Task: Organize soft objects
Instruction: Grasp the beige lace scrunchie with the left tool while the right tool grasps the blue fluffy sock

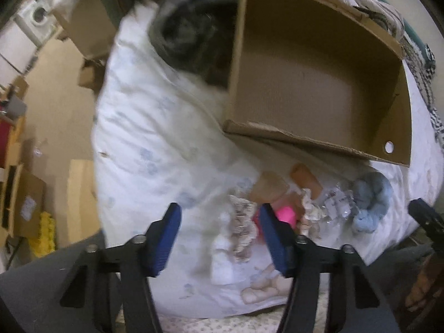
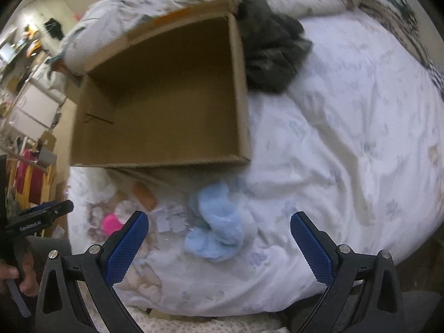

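Note:
An empty open cardboard box [image 1: 319,83] [image 2: 166,97] sits on a white floral duvet [image 1: 155,144] [image 2: 347,138]. In front of it lie soft things: a fluffy light-blue item [image 1: 369,205] [image 2: 216,227], a bright pink item [image 1: 285,213] [image 2: 111,222], a frilly patterned scrunchie [image 1: 244,227], tan cylindrical pieces [image 1: 305,179] [image 2: 144,194] and crinkly clear packets [image 1: 335,202] [image 2: 172,219]. My left gripper [image 1: 219,236] is open above the scrunchie and holds nothing. My right gripper [image 2: 219,247] is open just above the blue item and holds nothing.
A dark grey garment [image 1: 191,30] [image 2: 272,47] lies beside the box at the far side. Cardboard boxes [image 1: 83,19] and clutter stand on the floor left of the bed. The right gripper's tip [image 1: 427,219] shows at the left view's right edge; the left one's [image 2: 41,216] shows at the right view's left edge.

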`<state>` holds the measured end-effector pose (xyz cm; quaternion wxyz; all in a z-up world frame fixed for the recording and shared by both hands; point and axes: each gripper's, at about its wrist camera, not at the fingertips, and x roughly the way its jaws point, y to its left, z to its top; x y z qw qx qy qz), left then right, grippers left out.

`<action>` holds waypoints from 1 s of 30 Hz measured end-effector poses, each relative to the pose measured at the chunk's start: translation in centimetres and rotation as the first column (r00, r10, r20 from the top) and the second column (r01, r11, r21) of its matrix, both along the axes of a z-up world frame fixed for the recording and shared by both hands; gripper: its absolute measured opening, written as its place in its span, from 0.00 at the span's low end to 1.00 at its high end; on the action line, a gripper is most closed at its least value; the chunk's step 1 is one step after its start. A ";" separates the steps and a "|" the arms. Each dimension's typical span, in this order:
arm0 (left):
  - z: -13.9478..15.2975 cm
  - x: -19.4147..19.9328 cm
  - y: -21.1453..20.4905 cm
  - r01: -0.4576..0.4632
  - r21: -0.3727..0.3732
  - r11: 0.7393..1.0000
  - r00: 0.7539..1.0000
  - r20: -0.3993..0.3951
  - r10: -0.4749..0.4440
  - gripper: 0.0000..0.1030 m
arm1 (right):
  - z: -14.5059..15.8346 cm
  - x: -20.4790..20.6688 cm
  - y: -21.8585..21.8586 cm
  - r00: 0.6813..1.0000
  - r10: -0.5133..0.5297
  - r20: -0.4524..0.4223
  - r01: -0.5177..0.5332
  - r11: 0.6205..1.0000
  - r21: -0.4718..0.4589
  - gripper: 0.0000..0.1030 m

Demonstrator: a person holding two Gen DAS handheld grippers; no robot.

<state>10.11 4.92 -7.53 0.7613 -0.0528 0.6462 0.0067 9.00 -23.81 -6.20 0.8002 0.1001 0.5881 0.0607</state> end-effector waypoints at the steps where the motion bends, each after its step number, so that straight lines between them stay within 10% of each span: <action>1: -0.4 0.3 -0.2 0.003 -0.014 1.000 1.000 -0.013 -0.003 0.51 | -0.2 0.1 -0.2 1.000 -0.014 -0.011 0.014 1.000 0.004 1.00; 12: -4.4 2.3 -2.5 0.074 -0.035 0.997 0.992 -0.101 -0.077 0.08 | -0.5 0.6 -0.4 1.000 -0.029 -0.006 0.029 0.999 0.027 1.00; 25: 6.8 -1.1 -0.5 0.034 -0.132 0.991 0.983 0.182 -0.009 0.07 | -1.4 1.1 -1.5 0.996 -0.069 -0.048 0.072 0.994 0.077 1.00; 30: 6.0 -1.5 0.5 -0.005 -0.119 0.993 0.983 0.184 0.027 0.07 | -3.2 1.8 -1.8 0.987 -0.082 -0.137 0.096 0.990 0.103 1.00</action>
